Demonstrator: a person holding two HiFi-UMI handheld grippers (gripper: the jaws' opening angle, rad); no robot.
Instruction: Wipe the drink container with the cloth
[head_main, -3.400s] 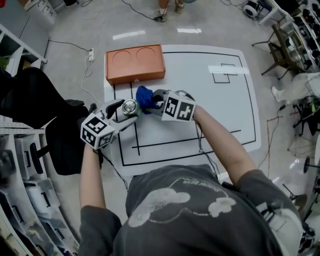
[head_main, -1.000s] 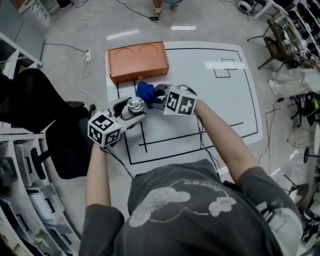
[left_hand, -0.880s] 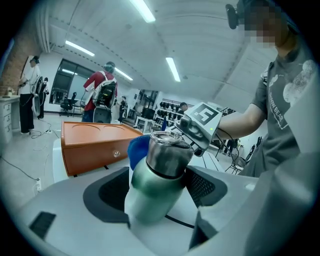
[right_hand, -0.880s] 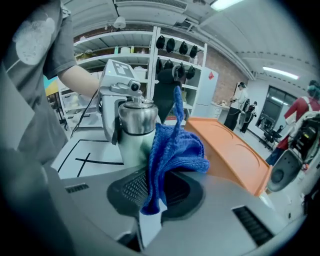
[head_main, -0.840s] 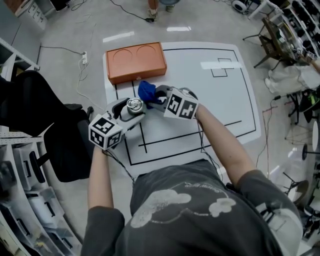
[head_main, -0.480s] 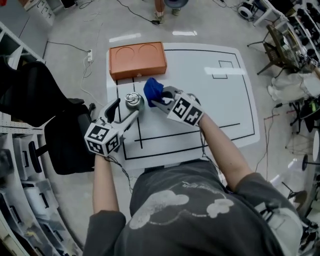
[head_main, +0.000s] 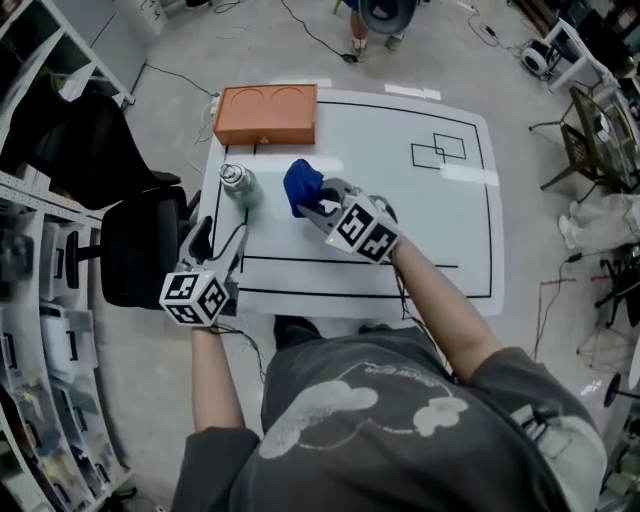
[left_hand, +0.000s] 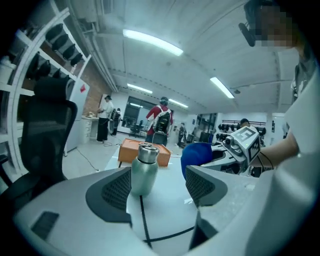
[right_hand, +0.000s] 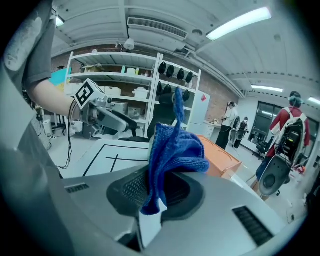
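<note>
In the head view, the drink container (head_main: 238, 186), a metal flask with a silver cap, stands upright near the left edge of the tabletop (head_main: 420, 225). It is toward the far left corner, just on the near side of the orange tray (head_main: 266, 113). The left claw (head_main: 221, 236) is by the left edge and points at the drink container from the near side. Its jaws are spread, and the drink container is a little beyond their tips, not touched. The right claw (head_main: 318, 205) grasps the blue cloth (head_main: 301, 184), which is near the drink container on its right side but apart from it.

In the left gripper view, the two jaws stand wide apart and nothing is pressed between them. The drink container appears ahead in the gap, closer to the left jaw, with its long axis vertical. The cloth is seen to its right.

In the right gripper view, the jaws are clenched on the cloth, which bunches up above the pads. The drink container does not show here. Only the left claw shows, far to the left.

The deciding relation is this: the drink container lies to the left of the cloth and straight ahead of the released left claw. Probably the left claw must go forward to steady the upright body, and the cloth must go leftward to meet its side.
</note>
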